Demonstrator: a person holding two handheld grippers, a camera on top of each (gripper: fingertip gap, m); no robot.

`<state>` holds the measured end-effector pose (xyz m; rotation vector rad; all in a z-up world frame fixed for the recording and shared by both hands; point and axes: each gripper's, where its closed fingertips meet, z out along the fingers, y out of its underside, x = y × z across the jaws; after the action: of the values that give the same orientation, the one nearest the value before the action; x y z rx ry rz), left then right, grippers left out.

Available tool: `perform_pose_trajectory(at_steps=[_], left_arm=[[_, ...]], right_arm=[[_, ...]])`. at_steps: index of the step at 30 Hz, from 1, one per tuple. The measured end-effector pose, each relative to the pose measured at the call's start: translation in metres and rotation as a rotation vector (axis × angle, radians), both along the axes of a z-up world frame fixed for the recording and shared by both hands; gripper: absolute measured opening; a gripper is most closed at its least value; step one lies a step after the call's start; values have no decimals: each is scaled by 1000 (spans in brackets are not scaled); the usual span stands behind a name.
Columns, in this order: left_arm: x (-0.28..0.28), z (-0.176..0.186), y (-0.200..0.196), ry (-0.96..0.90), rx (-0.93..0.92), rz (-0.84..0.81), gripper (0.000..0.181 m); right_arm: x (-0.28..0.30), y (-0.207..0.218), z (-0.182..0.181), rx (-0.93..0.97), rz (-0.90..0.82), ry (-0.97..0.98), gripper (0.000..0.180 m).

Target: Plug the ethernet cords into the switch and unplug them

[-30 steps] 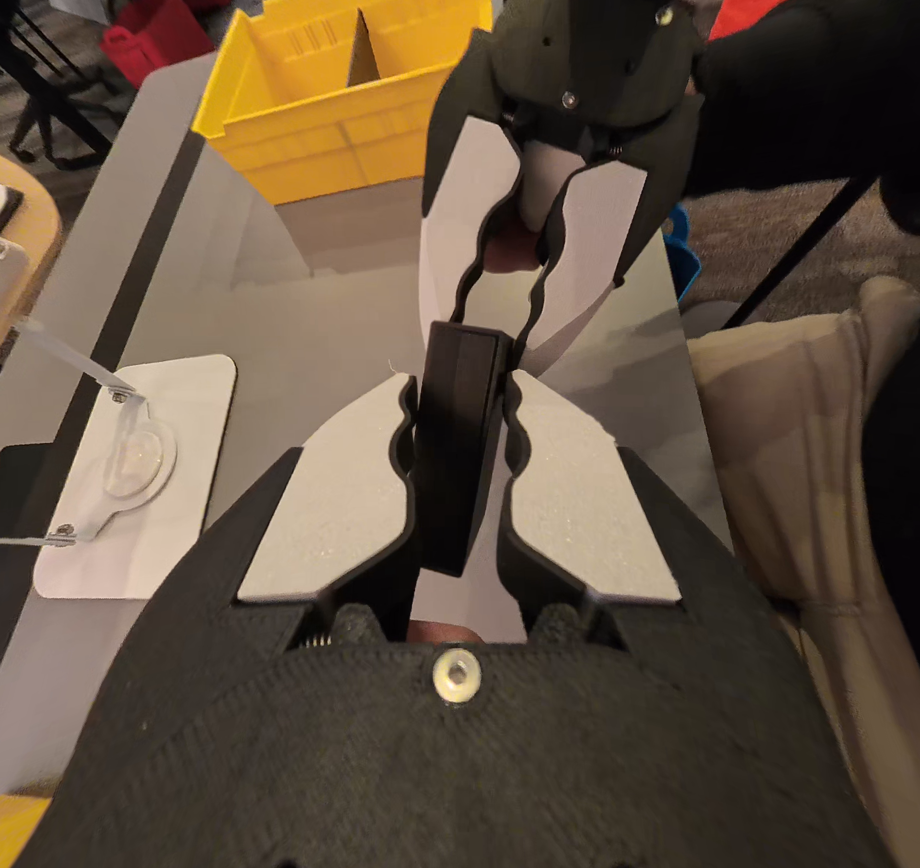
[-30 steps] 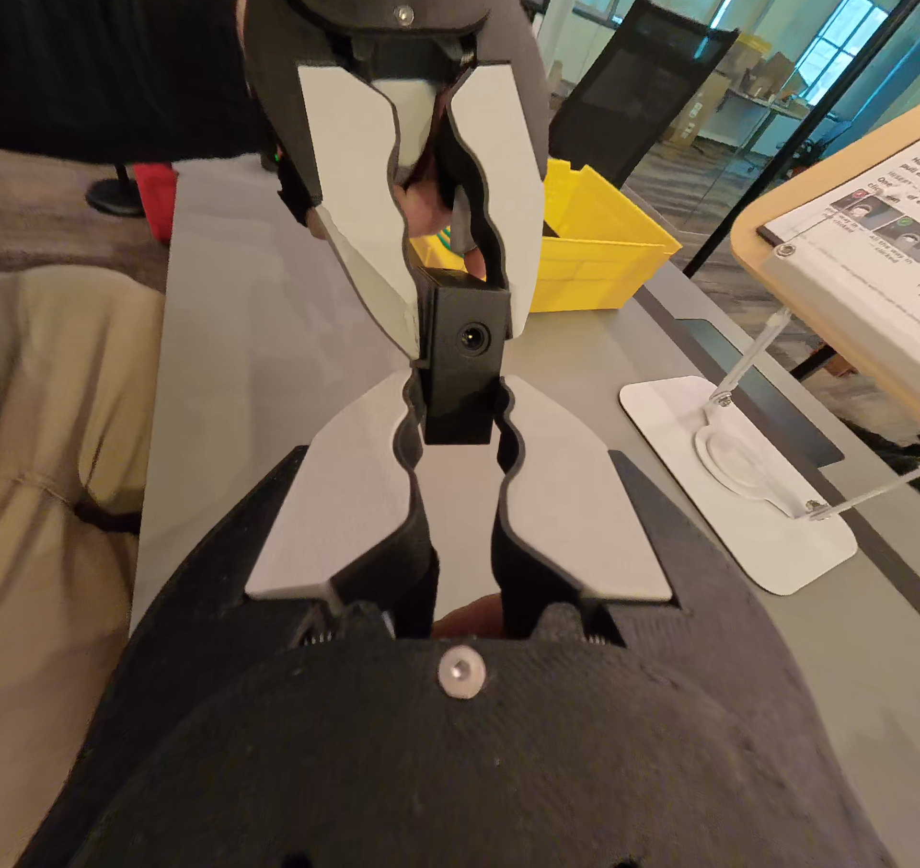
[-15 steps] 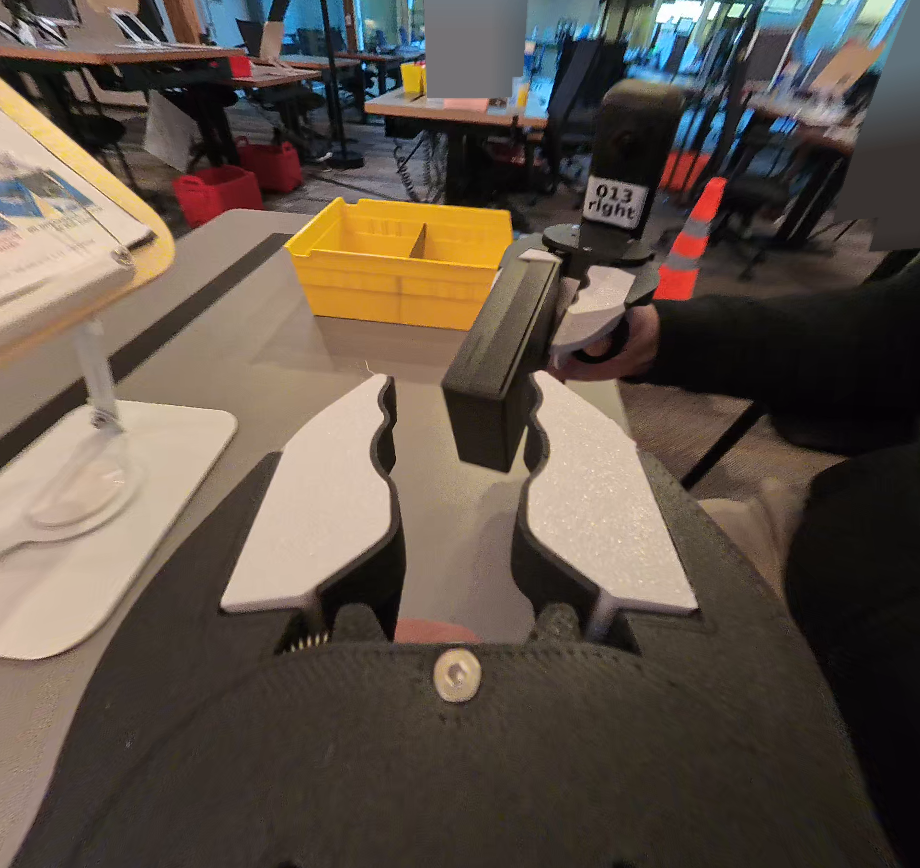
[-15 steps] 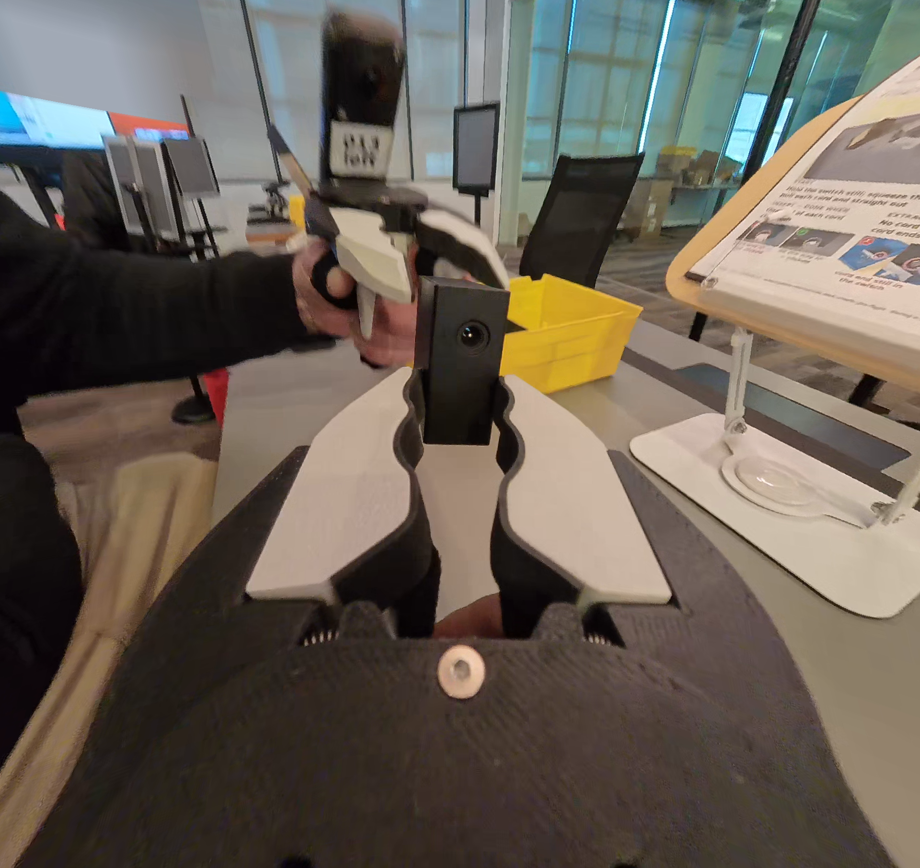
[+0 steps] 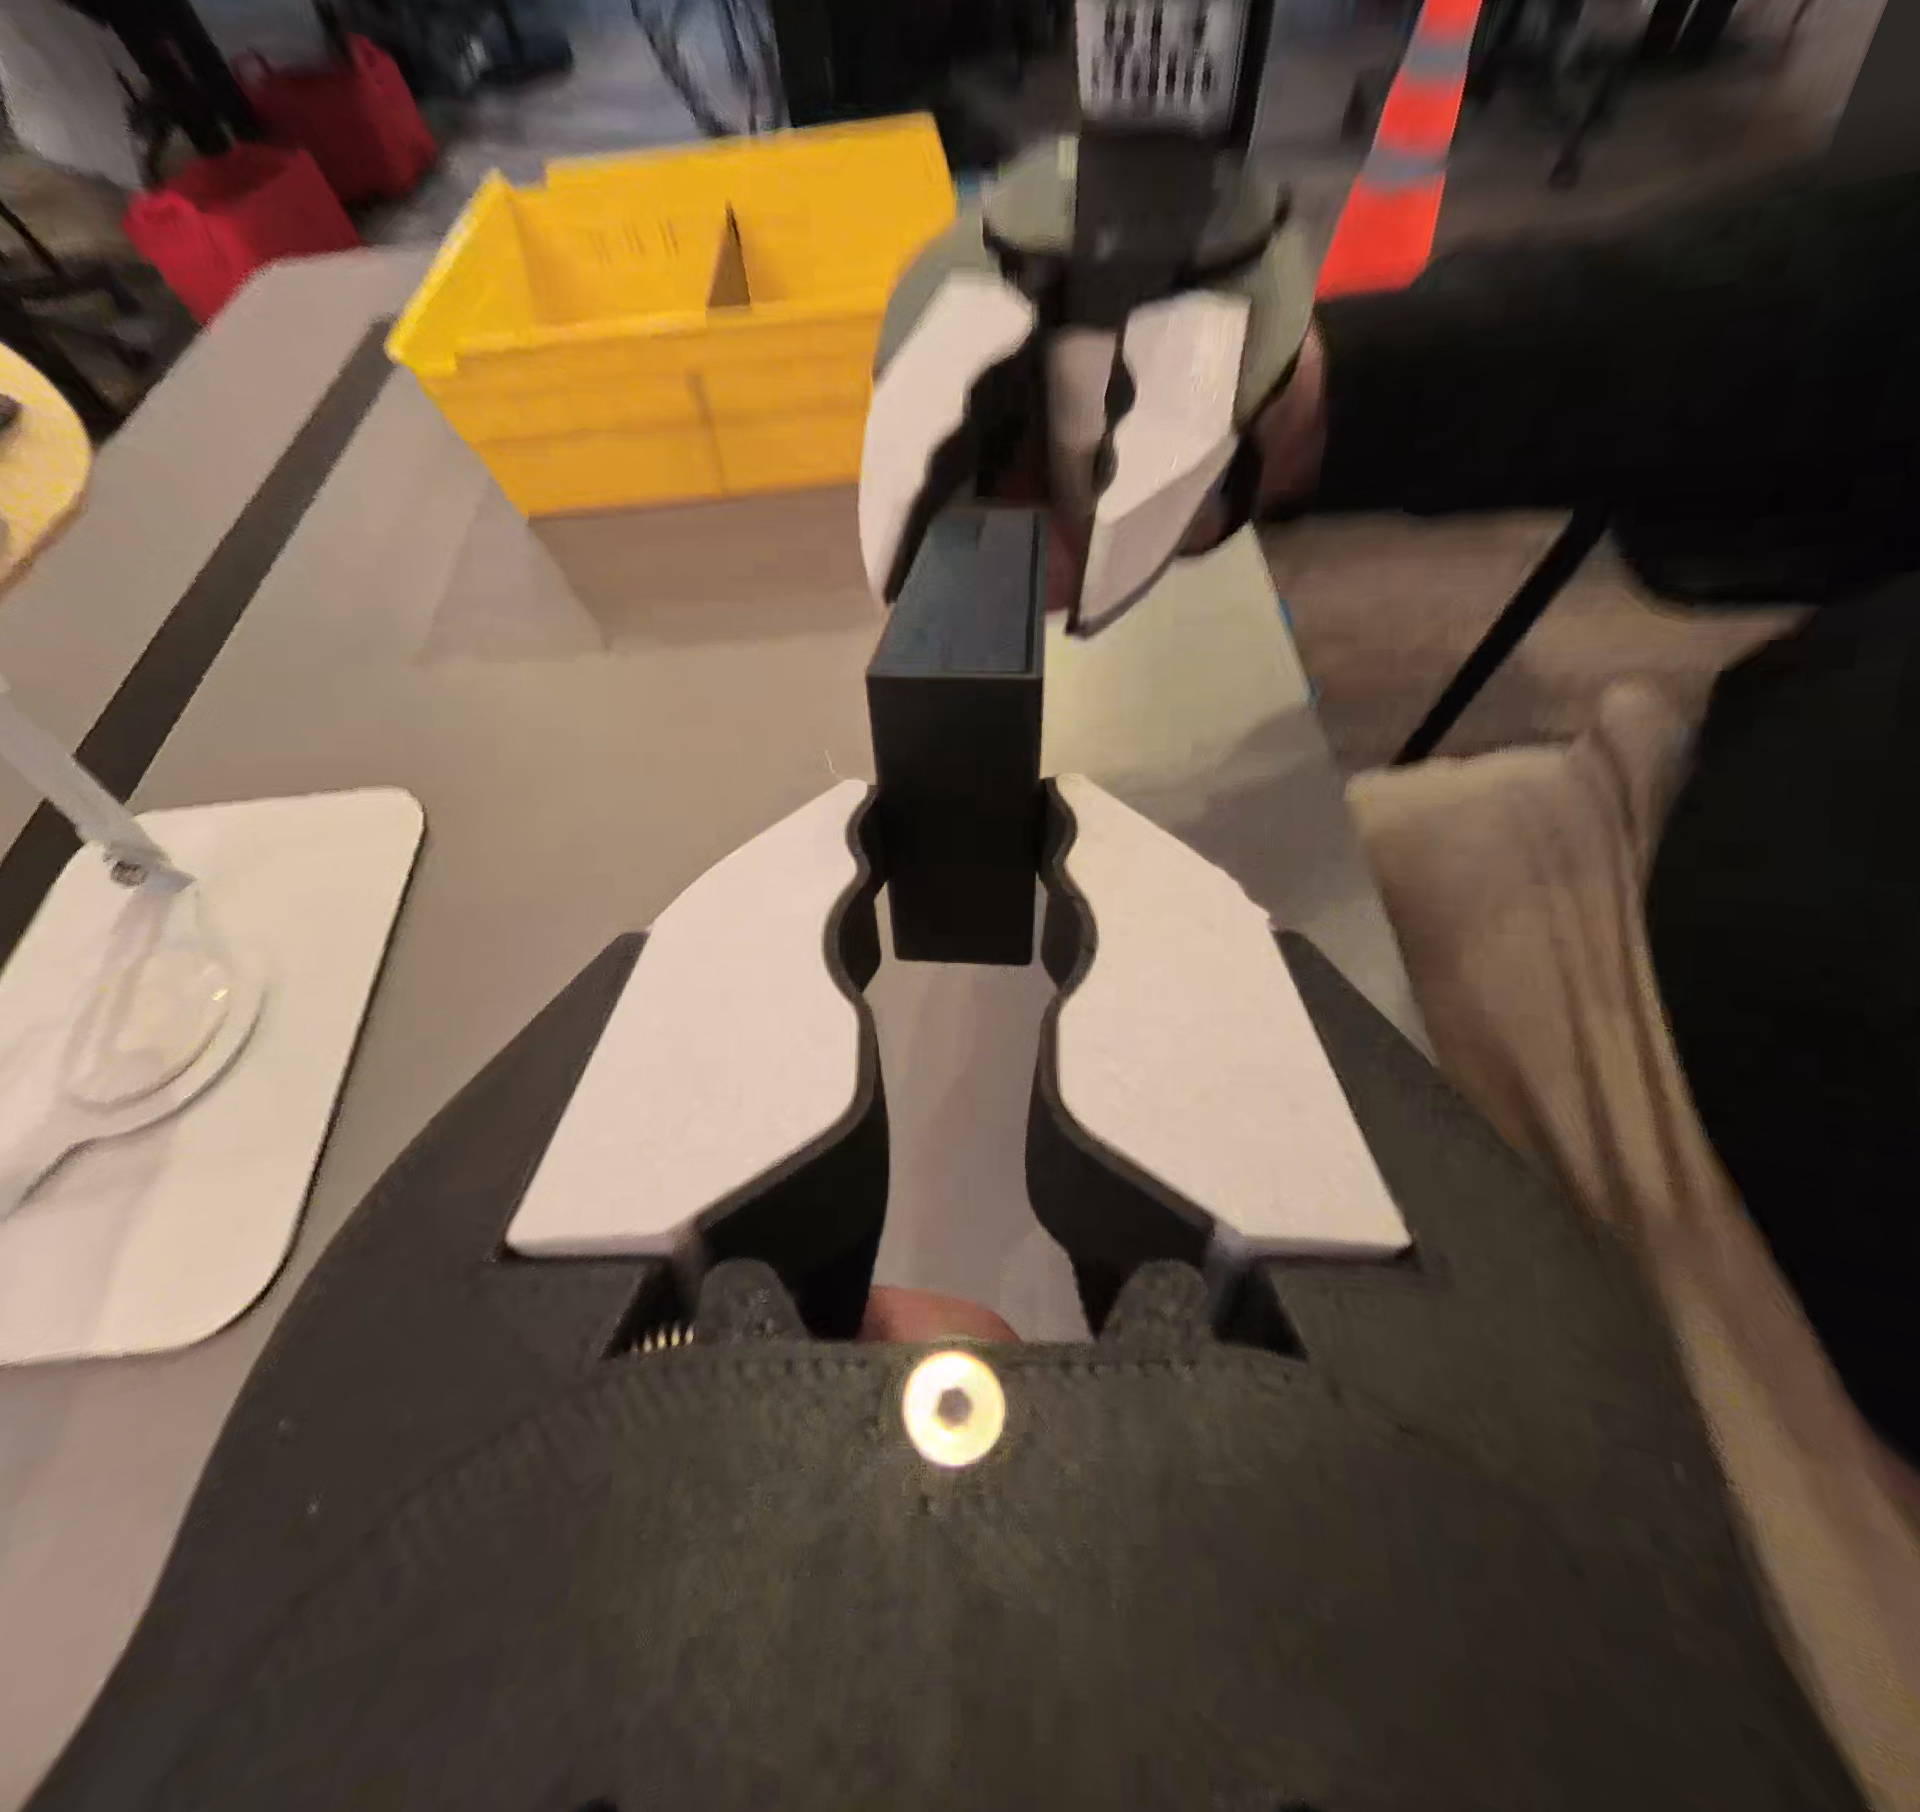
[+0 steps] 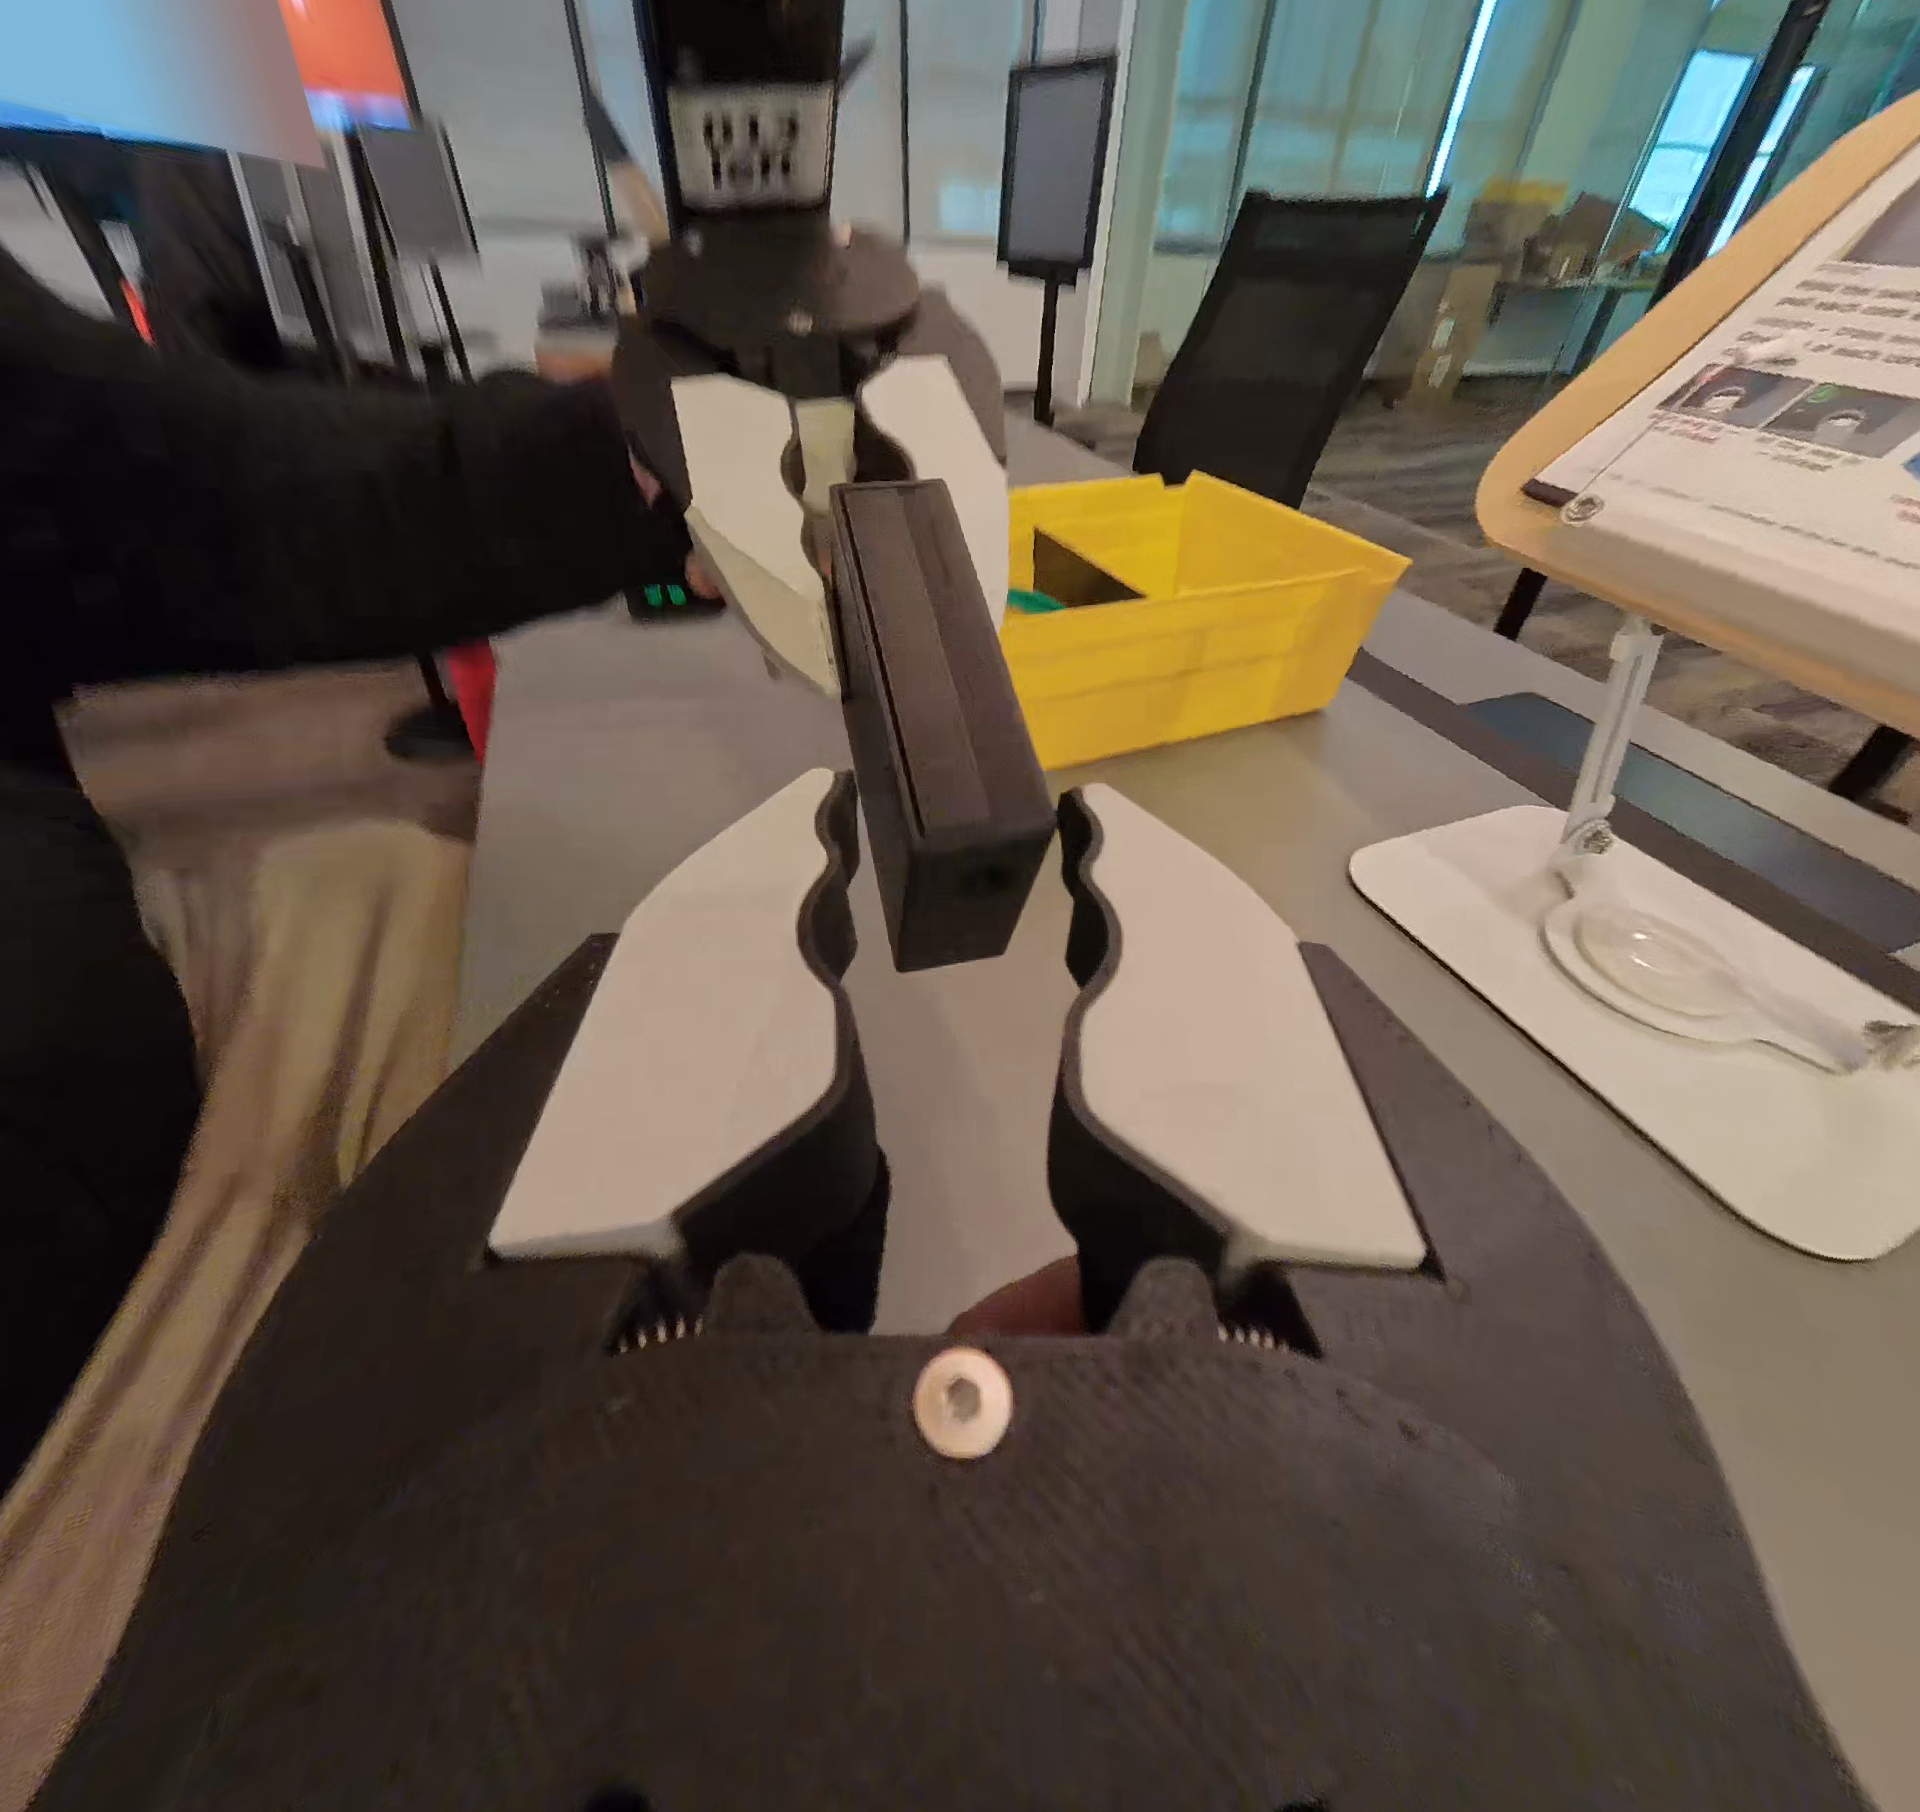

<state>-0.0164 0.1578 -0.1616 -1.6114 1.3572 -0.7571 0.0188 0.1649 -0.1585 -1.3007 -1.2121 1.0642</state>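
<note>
A black switch box (image 5: 956, 702) hangs in the air above the grey table (image 5: 623, 723), between both grippers. My left gripper (image 5: 956, 806) is shut on its near end, fingertips snug against both sides. My right gripper (image 6: 951, 806) has the other end, with a round socket, between its fingertips, but small gaps show, so it is open. In the left wrist view the right gripper (image 5: 987, 599) straddles the far end, jaws spread. In the right wrist view the left gripper (image 6: 899, 619) grips the far end. No cords show clearly.
A yellow divided bin (image 5: 644, 391) stands at the back of the table; in the right wrist view the bin (image 6: 1195, 619) holds something green. A white stand base (image 6: 1662, 1087) carries a tilted instruction board (image 6: 1766, 463). Beige cloth (image 5: 1507, 931) lies past the table's edge. The gap from one gripper's tips to the other's is roughly 5 cm.
Half a second ago the right gripper held the box and the left was open beside it. Now the left gripper has shut on the box and the right has loosened. Both cameras tilted down.
</note>
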Motion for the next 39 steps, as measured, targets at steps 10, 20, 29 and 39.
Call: perform_pose_trajectory(at_steps=[10,20,29,39], left_arm=[[5,-9,-15,129,8,-45,28],[18,15,8,-319,-239,40,33],[14,11,-7,-380,-546,-76,27],[20,-36,-8,-226,-783,5,27]], right_arm=[[-18,-21,-38,15,93,-242,27],[-22,-6,-3,-333,87,120,27],[-20,-6,-13,161,-52,-156,93],[-17,3,-52,818,-170,-700,113]])
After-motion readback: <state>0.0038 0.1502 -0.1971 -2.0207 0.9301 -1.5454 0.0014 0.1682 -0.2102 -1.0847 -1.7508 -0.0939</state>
